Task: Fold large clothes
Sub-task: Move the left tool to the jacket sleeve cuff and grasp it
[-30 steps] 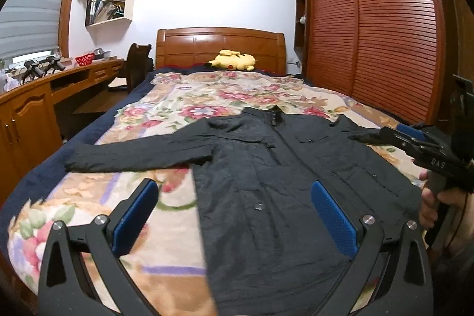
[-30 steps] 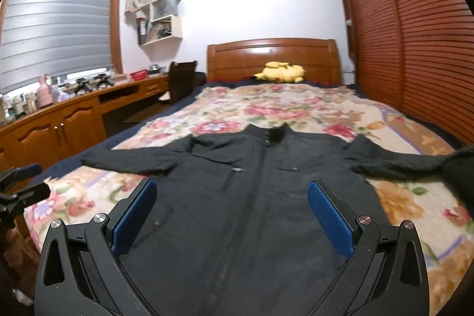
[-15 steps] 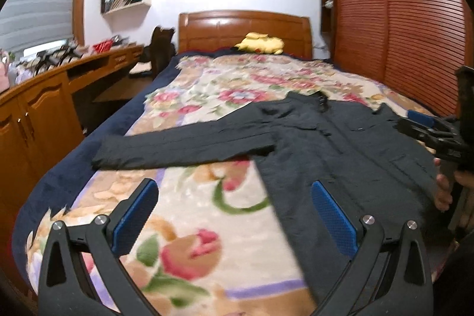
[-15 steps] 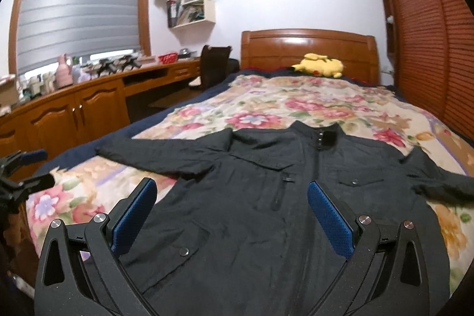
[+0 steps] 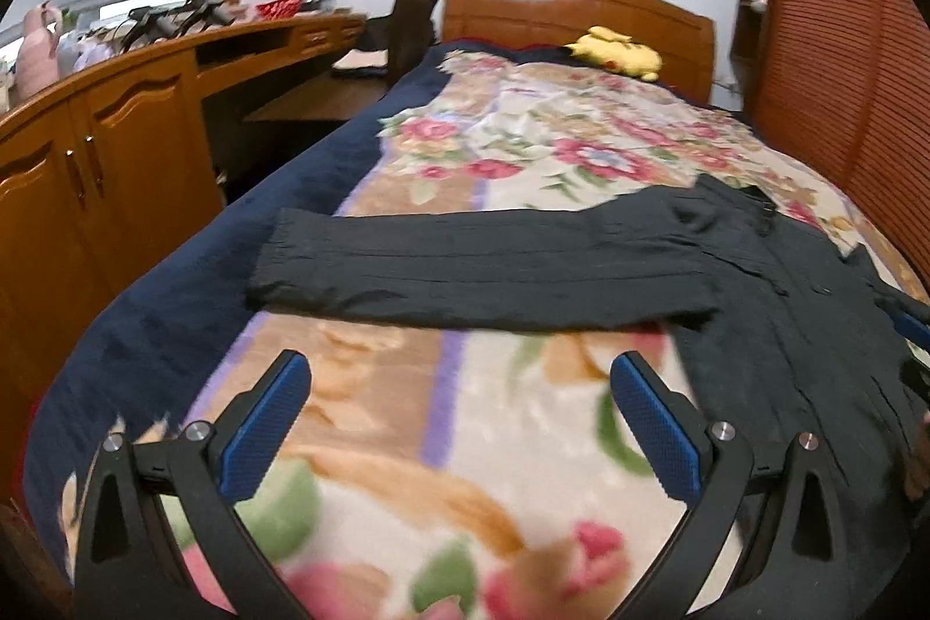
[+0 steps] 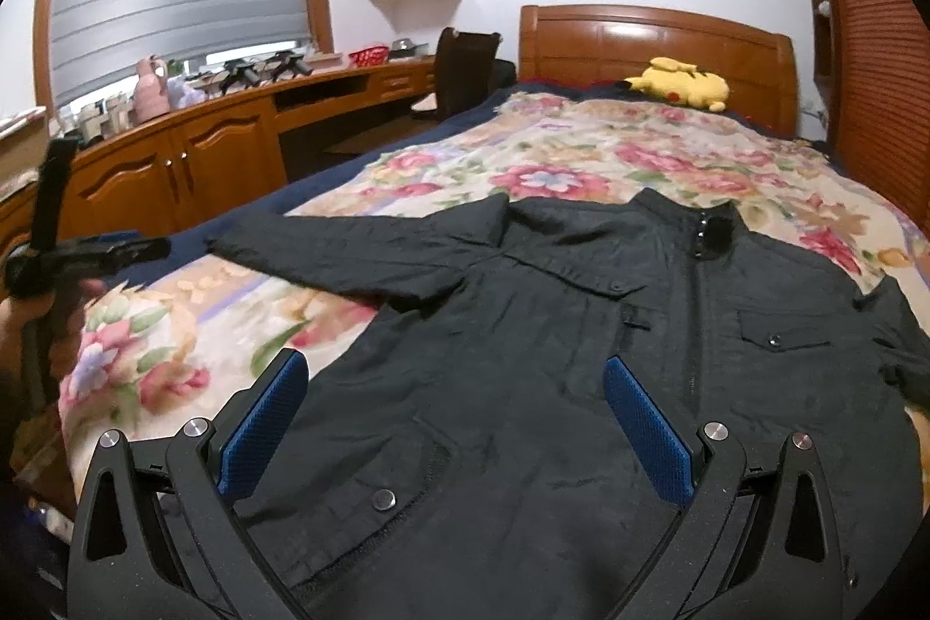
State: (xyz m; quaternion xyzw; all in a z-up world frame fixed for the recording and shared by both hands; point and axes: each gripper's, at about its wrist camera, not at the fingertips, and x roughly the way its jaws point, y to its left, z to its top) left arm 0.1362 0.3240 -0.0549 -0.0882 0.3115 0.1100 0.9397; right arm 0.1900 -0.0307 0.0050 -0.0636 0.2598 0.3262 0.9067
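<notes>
Left gripper (image 5: 459, 422) wide, empty, nearer; jacket sleeve (image 5: 482, 265) lies crosswise just ahead, cuff toward bed's (image 5: 145, 329) left edge. Right gripper (image 6: 453, 422) wide, empty.

Matt dark cloth jacket (image 6: 581, 358), glossy wooden headboard (image 6: 657, 45)

Open blanket (image 5: 442, 422) lies bare ahead of the left gripper (image 5: 459, 411), nothing between it and the sleeve (image 5: 465, 265). Jacket (image 6: 581, 358) fills the right gripper's (image 6: 453, 411) path; cabinets (image 5: 87, 178) crowd the bed's left edge.
</notes>
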